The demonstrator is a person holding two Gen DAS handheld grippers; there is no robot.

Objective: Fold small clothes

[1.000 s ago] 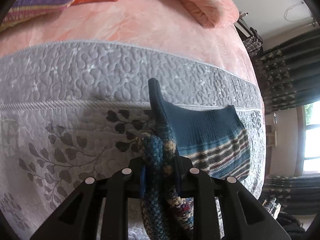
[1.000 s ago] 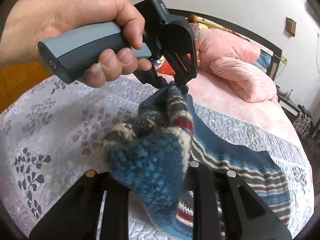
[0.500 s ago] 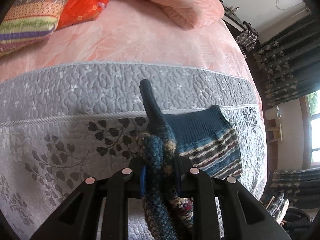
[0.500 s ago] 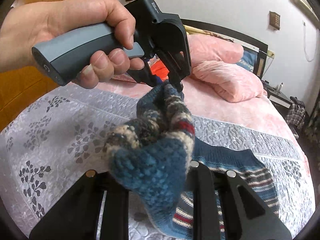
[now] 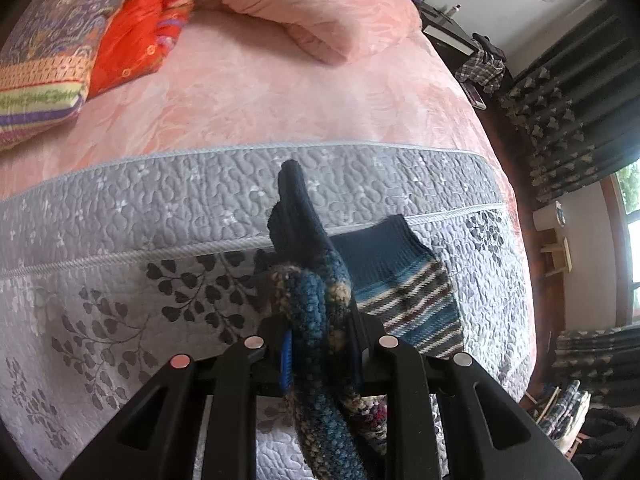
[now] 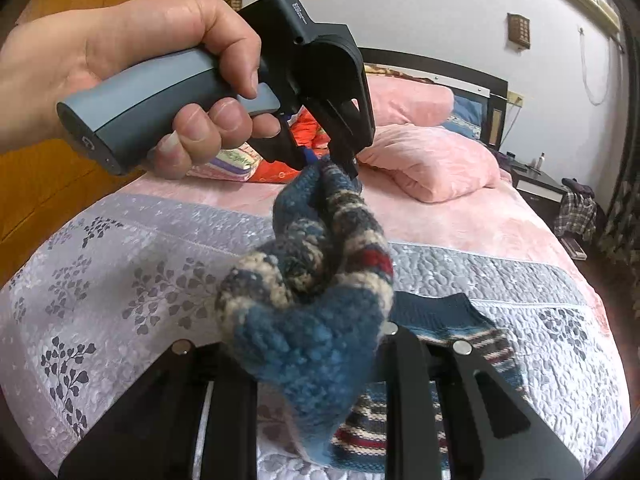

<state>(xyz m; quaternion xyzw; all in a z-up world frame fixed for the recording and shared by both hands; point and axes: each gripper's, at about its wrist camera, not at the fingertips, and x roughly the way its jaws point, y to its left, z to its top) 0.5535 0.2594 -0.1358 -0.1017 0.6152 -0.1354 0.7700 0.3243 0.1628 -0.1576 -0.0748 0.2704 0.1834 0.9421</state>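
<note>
Both wrist views look close across one bed (image 5: 280, 92).

Two claws, left (image 6: 338, 160) and right (image 6: 316, 356), one hand (image 6: 132, 80), one knitted garment (image 5: 404, 292), one bed (image 5: 280, 92), two pink pillows (image 6: 432, 156), two bright cushions (image 5: 44, 48).

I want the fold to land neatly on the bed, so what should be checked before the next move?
1. Left claw shut on the knit garment: ok.
2. Right claw shut on it: ok.
3. Held edge spread flat: not ok, bunched between the claws.
4. Lower part resting on the grey quilt: ok.
5. Lower part lying smooth: cannot tell, partly hidden.
</note>
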